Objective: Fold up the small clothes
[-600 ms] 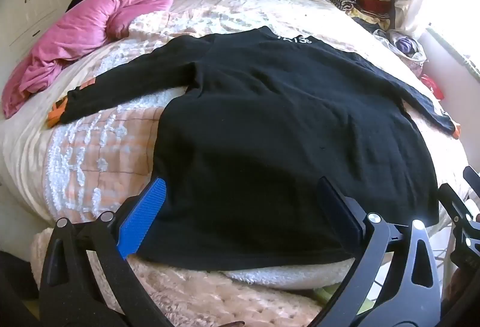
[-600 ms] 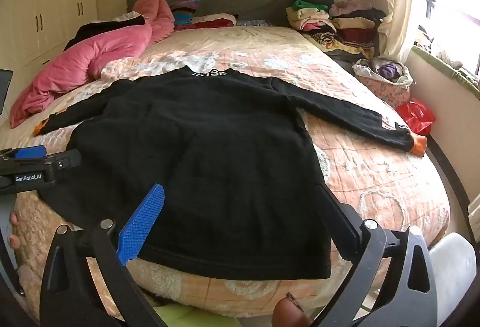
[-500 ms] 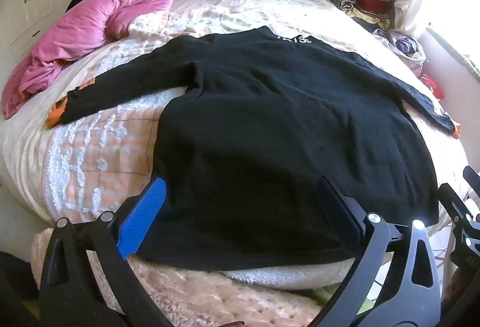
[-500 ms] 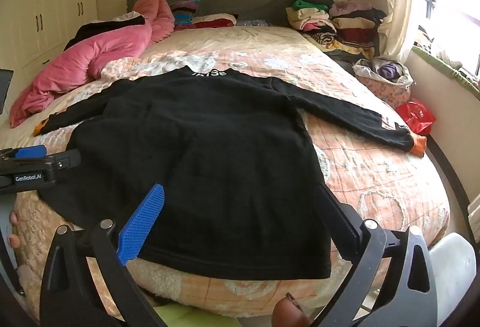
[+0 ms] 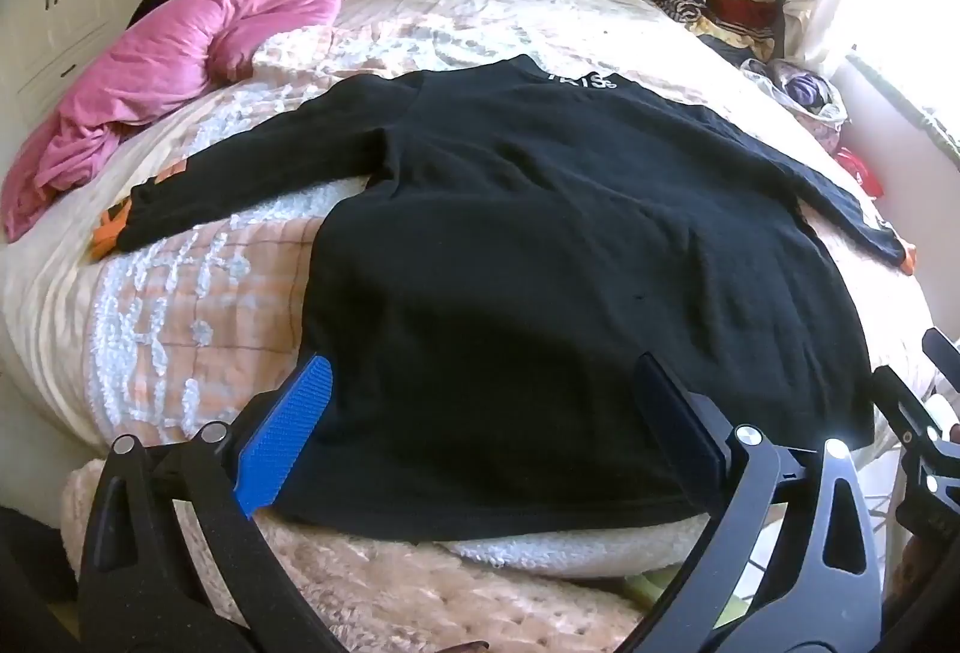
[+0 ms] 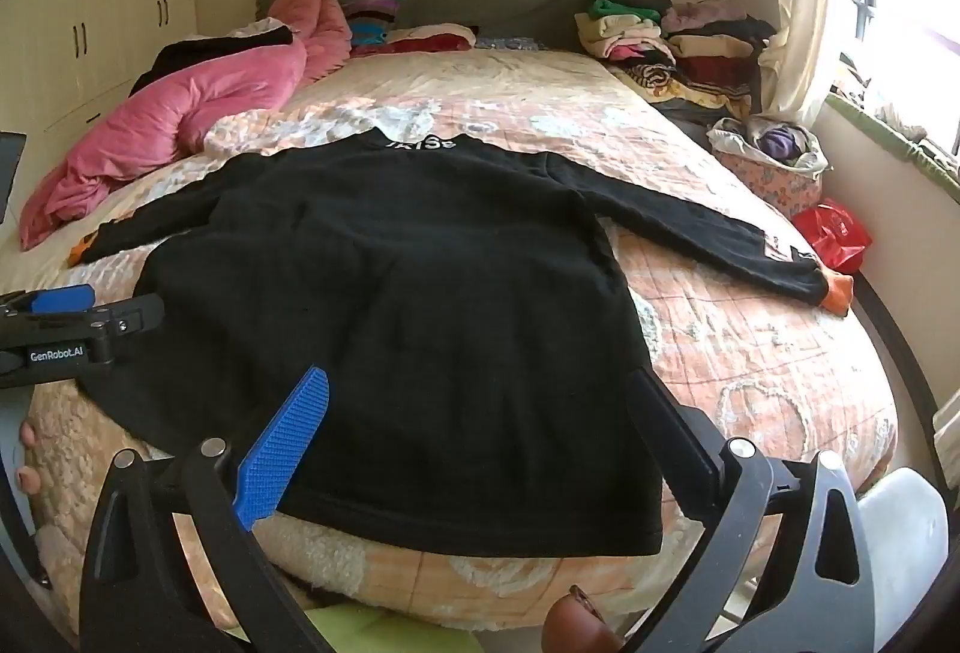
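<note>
Item: black long-sleeved knit top with white lettering at the neck (image 5: 540,257), lying flat and face-down-or-up (cannot tell which) on the peach quilted bedspread (image 6: 750,329). Hem is lying nearest the foot edge of the bedspread; both sleeves are spreading outward, each ending in an orange cuff (image 6: 837,290).

Left gripper (image 5: 480,419): hovering above the hem, blue-padded fingers standing fully apart, gripping nothing.

Right gripper (image 6: 480,425): hovering above the hem toward the side of the top nearer the window, fingers likewise standing wide apart, nothing between the pads.

Step in hand: the fold is not yet beginning; the top is lying spread and both tools are waiting over its lower edge. By judgement, the task is standing at its very start.

Next move is calling for: lowering each tool to a hem corner or a sleeve, pinching one layer only, then carrying it across the body of the top. The soft knit is likely dragging and bunching if lifted unevenly.

Surroundings: crumpled pink duvet (image 5: 198,47) lying beyond the left sleeve; stack of folded clothes (image 6: 654,35) sitting past the neck, by the headboard.

Change against the earlier pictures: none is showing; both views are matching, and the top is lying as it was.
</note>
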Demonstrator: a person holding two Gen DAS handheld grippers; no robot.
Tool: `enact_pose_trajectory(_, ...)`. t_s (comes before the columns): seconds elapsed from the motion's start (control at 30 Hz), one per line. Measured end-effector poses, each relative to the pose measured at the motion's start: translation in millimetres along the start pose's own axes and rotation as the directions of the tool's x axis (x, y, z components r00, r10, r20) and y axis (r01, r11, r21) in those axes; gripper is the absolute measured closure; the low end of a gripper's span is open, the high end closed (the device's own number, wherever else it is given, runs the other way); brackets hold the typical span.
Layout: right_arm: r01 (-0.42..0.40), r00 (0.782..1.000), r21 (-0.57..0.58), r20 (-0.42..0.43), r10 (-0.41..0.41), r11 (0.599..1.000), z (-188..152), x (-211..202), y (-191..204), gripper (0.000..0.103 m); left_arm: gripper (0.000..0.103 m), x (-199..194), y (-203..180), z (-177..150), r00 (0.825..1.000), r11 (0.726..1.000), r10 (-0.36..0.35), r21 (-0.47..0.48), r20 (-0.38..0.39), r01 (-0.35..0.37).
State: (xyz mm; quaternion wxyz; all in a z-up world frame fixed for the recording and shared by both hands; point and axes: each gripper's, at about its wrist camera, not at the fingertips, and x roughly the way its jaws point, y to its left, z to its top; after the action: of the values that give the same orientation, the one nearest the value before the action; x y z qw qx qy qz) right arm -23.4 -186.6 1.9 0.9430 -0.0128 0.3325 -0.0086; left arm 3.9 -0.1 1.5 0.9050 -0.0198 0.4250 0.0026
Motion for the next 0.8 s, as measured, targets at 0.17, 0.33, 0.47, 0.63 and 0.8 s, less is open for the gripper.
enact_pose_trajectory(0.17, -0.007, 1.0, -0.006, -0.003, 0.007, 1.0, 0.1, -1.1, -0.7, 0.004, 0.009, -1.0, -2.0, -2.1, 1.0, 1.0, 0.0, 0.0, 0.002, 0.0)
enact_pose_trajectory(0.33, -0.01, 1.0, -0.015, -0.005, 0.01, 1.0, 0.5, -0.9, 2.3, 0.004, 0.009, -1.0, -4.0, -1.5, 1.0, 1.0, 0.001, 0.001, 0.003, -0.001)
enact_pose_trajectory(0.47, -0.009, 1.0, -0.013, -0.006, 0.009, 1.0, 0.3, -1.0, 2.6, 0.004, 0.009, -1.1, -4.1, -1.0, 1.0, 1.0, -0.001, 0.004, 0.002, 0.001)
enact_pose_trajectory(0.63, -0.012, 1.0, -0.019, -0.004, 0.012, 1.0, 0.0, -1.6, 4.4, 0.004, 0.009, -2.2, -5.1, -2.2, 1.0, 1.0, -0.002, 0.006, 0.006, 0.002)
enact_pose_trajectory(0.8, -0.011, 1.0, -0.019, -0.003, 0.011, 1.0, 0.0, -2.1, 5.9, 0.004, 0.009, -2.4, -5.0, -1.9, 1.0, 1.0, -0.002, 0.006, 0.004, 0.002)
